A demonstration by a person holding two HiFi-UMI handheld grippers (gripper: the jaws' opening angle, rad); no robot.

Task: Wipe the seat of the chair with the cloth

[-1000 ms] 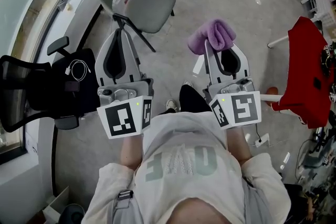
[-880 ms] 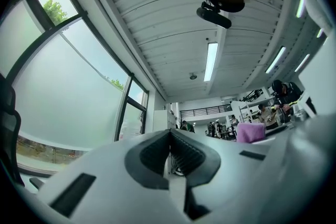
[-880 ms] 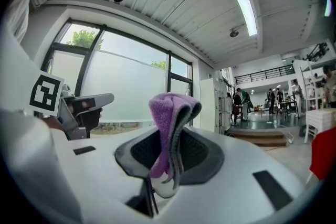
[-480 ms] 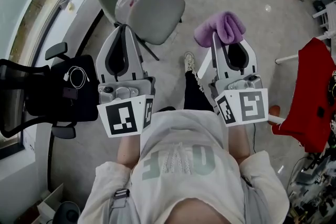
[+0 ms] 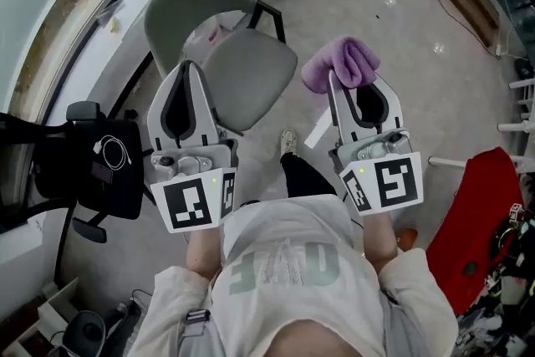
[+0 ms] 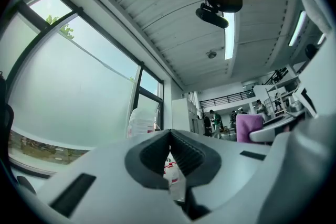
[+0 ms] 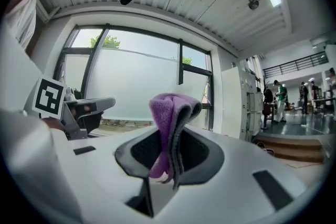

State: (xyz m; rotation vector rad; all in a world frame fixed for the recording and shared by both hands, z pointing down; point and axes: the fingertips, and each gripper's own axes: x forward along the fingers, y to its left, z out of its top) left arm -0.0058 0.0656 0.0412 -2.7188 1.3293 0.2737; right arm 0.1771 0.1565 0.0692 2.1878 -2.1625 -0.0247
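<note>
The cloth (image 5: 339,63) looks fuzzy, the chair seat (image 5: 255,75) smooth matt plastic

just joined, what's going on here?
A person holds a two-jaw gripper in each hand, standing over a grey chair. The right gripper is shut on a folded purple cloth, which in the head view sits just right of the seat, not on it. The left gripper has its jaws together with nothing between them, at the seat's left edge. Wiping has not started yet.
</note>
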